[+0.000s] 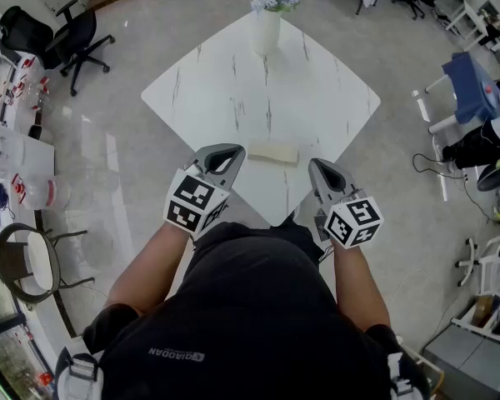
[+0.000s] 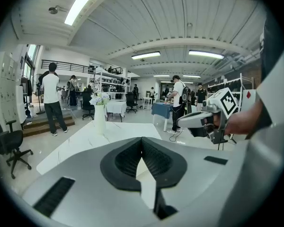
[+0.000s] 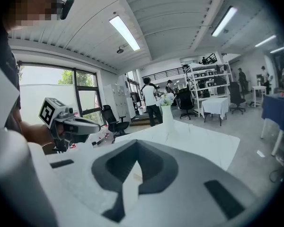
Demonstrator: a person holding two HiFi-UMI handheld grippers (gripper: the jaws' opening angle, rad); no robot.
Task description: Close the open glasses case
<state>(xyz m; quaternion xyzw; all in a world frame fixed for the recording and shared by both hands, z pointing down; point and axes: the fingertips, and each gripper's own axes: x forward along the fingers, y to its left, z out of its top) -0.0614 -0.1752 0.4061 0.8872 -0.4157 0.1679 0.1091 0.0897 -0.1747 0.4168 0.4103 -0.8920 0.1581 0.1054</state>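
A cream glasses case (image 1: pixel 273 152) lies flat near the front corner of the white marble table (image 1: pixel 233 82); I cannot tell from here whether its lid is up. My left gripper (image 1: pixel 233 150) hovers just left of the case and is shut on nothing. My right gripper (image 1: pixel 317 163) is held just right of it, also shut and empty. In the left gripper view the left gripper's (image 2: pixel 142 139) black pads meet at the tip, and the right gripper (image 2: pixel 203 119) shows in a hand. In the right gripper view the right gripper's (image 3: pixel 136 144) pads meet too, and the left gripper (image 3: pixel 68 122) shows at left.
A white vase of flowers (image 1: pixel 267 27) stands at the table's far corner. A black office chair (image 1: pixel 75 36) and a round stool (image 1: pixel 25 261) are at left, and a blue-covered table (image 1: pixel 475 86) at right. People (image 2: pixel 50 98) stand in the background.
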